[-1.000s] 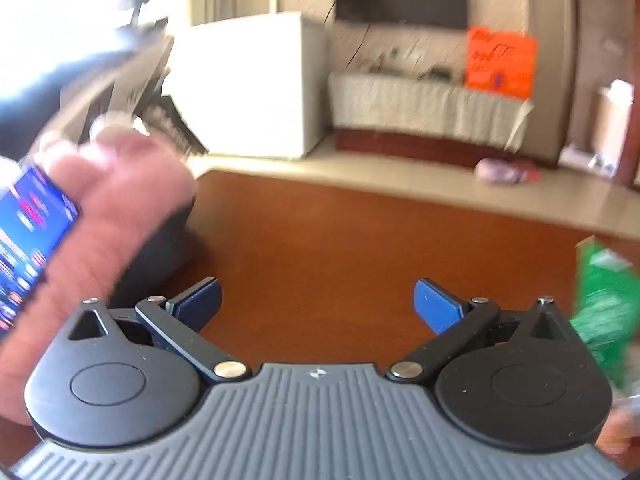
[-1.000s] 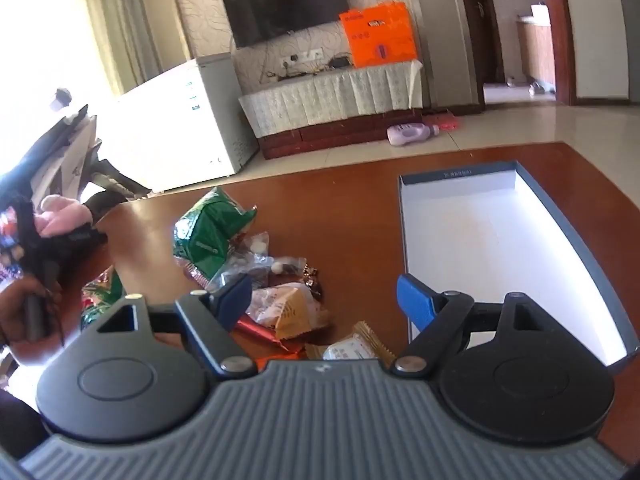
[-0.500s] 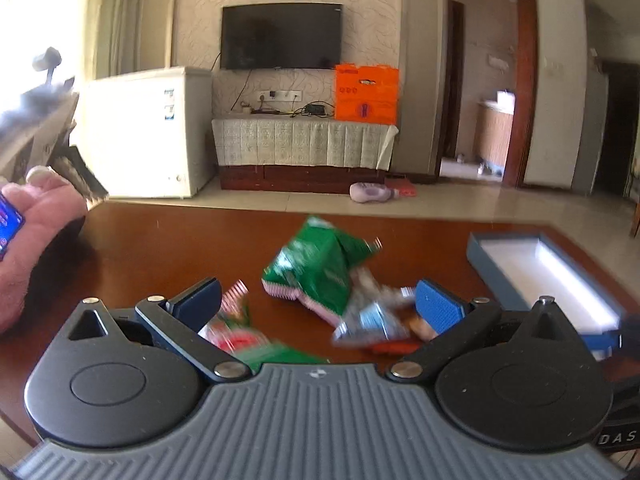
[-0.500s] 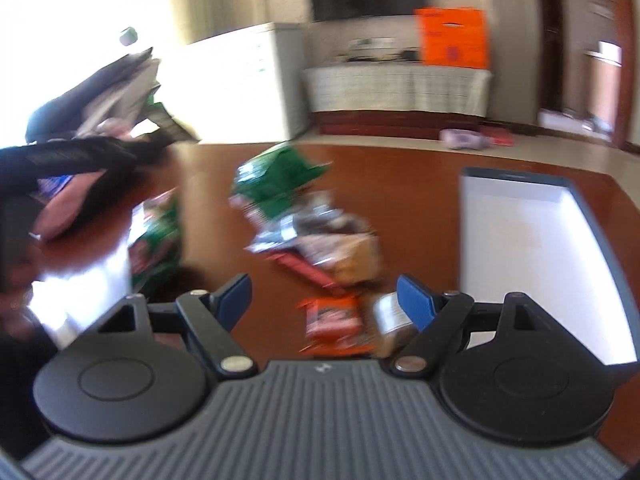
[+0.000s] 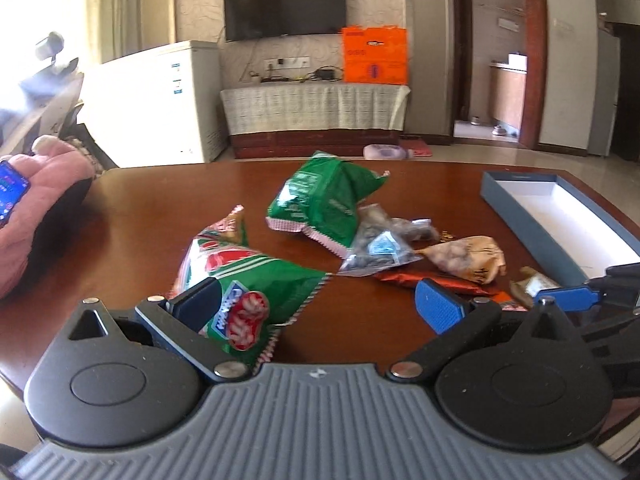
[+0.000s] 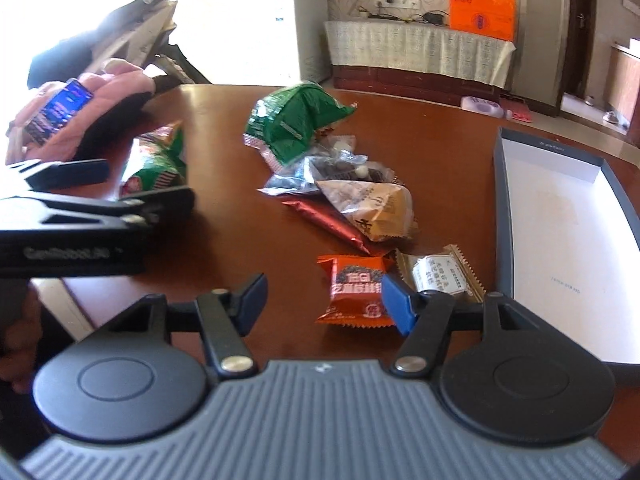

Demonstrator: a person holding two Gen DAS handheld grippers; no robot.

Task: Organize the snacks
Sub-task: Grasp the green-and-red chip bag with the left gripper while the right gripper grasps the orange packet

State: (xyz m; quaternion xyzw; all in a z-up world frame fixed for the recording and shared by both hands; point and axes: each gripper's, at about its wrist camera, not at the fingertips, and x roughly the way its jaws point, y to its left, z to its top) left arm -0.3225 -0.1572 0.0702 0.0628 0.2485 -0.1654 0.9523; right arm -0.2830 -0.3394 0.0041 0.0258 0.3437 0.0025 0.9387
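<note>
Several snack packets lie in a loose pile on the brown table. A large green bag lies at the back, a green and red bag at the left. A clear packet, a tan packet, a red bar, an orange packet and a beige wafer packet lie nearer the open blue box on the right. My left gripper is open and empty above the green and red bag. My right gripper is open and empty beside the orange packet.
At the table's left edge a person's pink sleeve and hand hold a phone. Beyond the table stand a white freezer, a cloth-covered cabinet and an orange bag.
Both grippers swung from pointing left and level to looking down at the snack pile and the box. Both stayed open. The snacks have not moved.
</note>
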